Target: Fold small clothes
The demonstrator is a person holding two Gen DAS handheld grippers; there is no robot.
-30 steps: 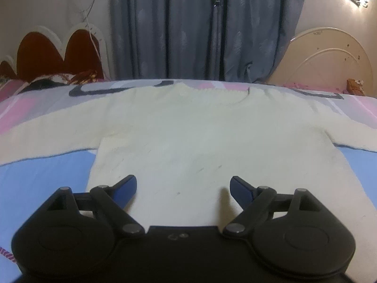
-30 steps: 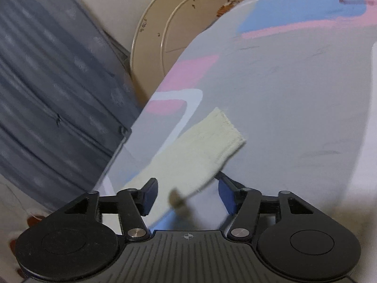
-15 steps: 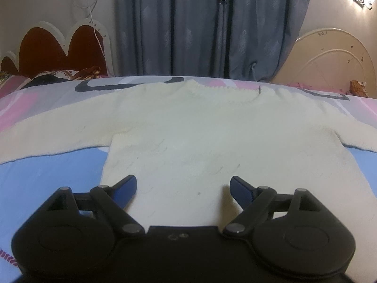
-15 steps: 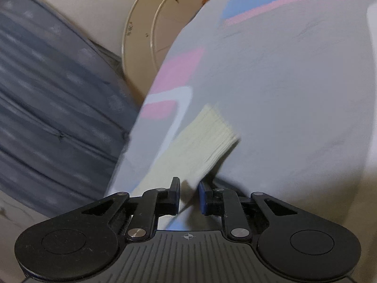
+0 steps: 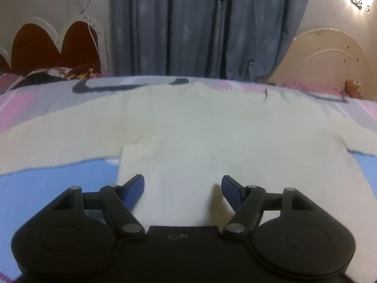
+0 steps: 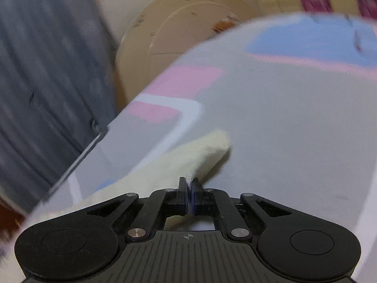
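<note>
Right tool (image 6: pixel 190 189) now clamped on sleeve cuff (image 6: pixel 207 148) | left tool (image 5: pixel 183 185) wide open, empty | sweater (image 5: pixel 200 129) collar far

The sweater (image 5: pixel 200 136) sleeves run off both side edges; the curtain (image 6: pixel 47 70) is motion-blurred.

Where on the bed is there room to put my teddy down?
Bare sheet shows beyond the sleeve end pinched in the right tool, out to the bed edge. A blue patch lies under the other sleeve, left of the sweater body. The middle is all sweater, the open left tool over its hem.
</note>
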